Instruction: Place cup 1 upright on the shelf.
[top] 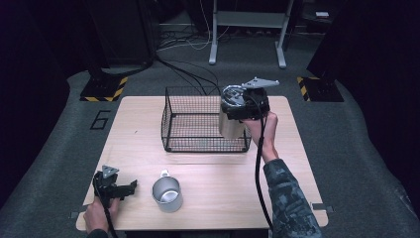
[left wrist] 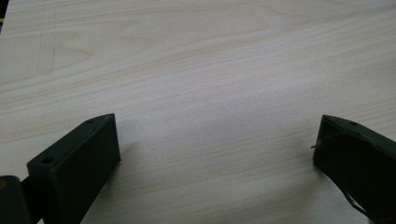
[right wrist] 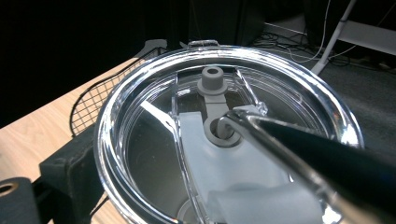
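My right gripper (top: pixel 237 111) is shut on a steel tumbler (top: pixel 231 126) and holds it upright in the air, above the near right corner of a black wire basket (top: pixel 169 115). In the right gripper view the tumbler's clear lid (right wrist: pixel 140 116) with its grey stopper (right wrist: pixel 212 79) sits between the two black jaws. My left gripper (top: pixel 131 187) rests low at the table's front left, open; in the left gripper view its jaws stand wide apart over bare wood (left wrist: pixel 215 93) with nothing between them. A small metal mug (top: pixel 167 194) with a handle stands just to its right.
The light wooden table (top: pixel 223 183) stands on grey carpet. The basket sits at the back middle of the table. Cables and a white frame stand (top: pixel 247 20) lie on the floor beyond. Black and yellow floor markers (top: pixel 104 88) flank the far corners.
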`<state>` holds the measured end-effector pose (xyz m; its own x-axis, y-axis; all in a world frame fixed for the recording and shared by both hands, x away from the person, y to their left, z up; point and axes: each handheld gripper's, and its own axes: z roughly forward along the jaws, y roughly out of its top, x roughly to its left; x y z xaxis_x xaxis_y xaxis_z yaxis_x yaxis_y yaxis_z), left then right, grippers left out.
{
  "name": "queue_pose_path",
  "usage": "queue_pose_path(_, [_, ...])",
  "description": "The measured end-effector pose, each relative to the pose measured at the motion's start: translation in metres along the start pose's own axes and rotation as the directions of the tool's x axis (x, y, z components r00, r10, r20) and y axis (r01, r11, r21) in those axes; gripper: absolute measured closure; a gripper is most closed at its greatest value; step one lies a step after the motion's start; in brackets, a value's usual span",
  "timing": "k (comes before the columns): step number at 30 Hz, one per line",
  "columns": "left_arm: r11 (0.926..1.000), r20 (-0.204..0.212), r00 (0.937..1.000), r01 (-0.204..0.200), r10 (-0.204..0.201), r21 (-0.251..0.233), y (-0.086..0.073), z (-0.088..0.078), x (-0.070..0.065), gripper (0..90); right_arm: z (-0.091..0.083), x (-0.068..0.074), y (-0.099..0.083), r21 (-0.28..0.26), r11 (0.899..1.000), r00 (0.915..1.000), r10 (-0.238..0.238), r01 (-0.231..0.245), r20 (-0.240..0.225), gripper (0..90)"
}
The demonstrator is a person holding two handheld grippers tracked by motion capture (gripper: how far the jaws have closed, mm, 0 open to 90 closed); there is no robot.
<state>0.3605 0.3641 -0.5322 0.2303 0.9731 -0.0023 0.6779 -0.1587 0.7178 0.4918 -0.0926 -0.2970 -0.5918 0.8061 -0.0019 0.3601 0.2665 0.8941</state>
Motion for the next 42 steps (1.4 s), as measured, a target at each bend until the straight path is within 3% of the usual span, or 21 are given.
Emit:
queue_pose_path(15, [0.9999, -0.003, 1.0000, 0.007, -0.007, -0.009, 0.000, 0.001, -0.001, 0.4, 0.020, -0.009, 0.002, 0.011, 1.000, 0.9992, -0.006, 0.006, 0.040, 3.4])
queue_pose_path(17, [1.0000, 0.000, 1.0000, 0.007, -0.007, -0.005, 0.000, 0.000, 0.000, 0.4, 0.023, -0.009, 0.004, 0.017, 1.000, 0.9987, -0.024, 0.023, 0.044, 3.4])
queue_pose_path(27, [0.9999, -0.004, 1.0000, 0.008, -0.008, -0.010, 0.000, 0.001, -0.001, 0.4, 0.037, -0.004, 0.007, 0.028, 1.000, 0.9987, -0.014, 0.012, 0.050, 3.4])
queue_pose_path(29, [0.9999, -0.003, 1.0000, 0.008, -0.008, -0.009, 0.000, 0.001, -0.001, 0.4, 0.039, -0.005, 0.007, 0.030, 0.999, 0.9981, -0.036, 0.035, 0.049, 3.4])
queue_pose_path(42, [0.9999, -0.003, 1.0000, 0.008, -0.008, -0.010, 0.000, 0.001, -0.001, 0.4, 0.053, -0.008, 0.003, 0.053, 0.998, 0.9981, -0.022, 0.019, 0.058, 3.4])
